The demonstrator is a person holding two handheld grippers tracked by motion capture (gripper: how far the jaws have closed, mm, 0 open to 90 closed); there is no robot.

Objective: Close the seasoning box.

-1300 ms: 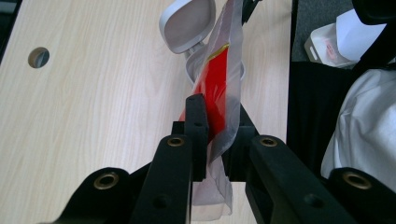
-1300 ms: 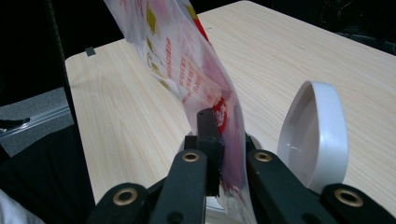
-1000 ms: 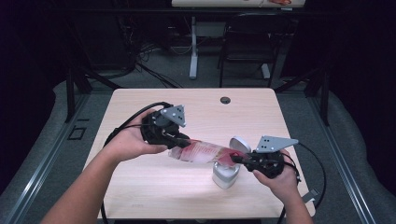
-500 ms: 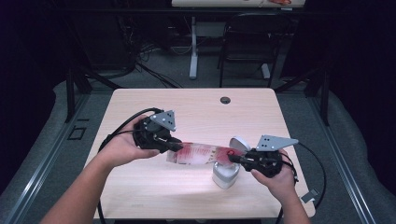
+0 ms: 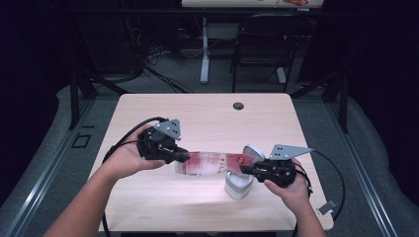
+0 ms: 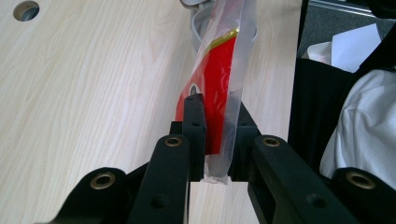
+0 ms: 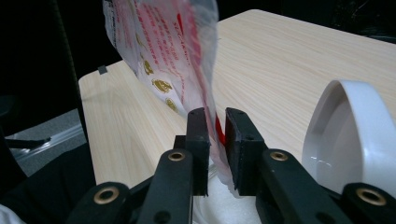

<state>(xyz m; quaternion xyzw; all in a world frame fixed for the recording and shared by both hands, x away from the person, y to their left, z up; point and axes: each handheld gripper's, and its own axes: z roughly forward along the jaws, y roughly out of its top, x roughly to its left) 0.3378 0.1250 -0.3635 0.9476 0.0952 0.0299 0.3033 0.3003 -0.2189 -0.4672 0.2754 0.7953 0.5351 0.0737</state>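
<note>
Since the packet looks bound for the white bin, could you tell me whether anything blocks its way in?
Nothing visible does: the packet hangs with one end over the white bin, whose lid stands flipped up behind it.

Your counter is pale wood-grain laminate, smooth and matt. The pouch stretched over it is thin clear plastic film, glossy and crinkled, printed red with small gold marks. The white container at near right looks like smooth, slightly shiny plastic. Each tool, left and right, has matt black plastic jaws with brass-coloured rivets.
</note>
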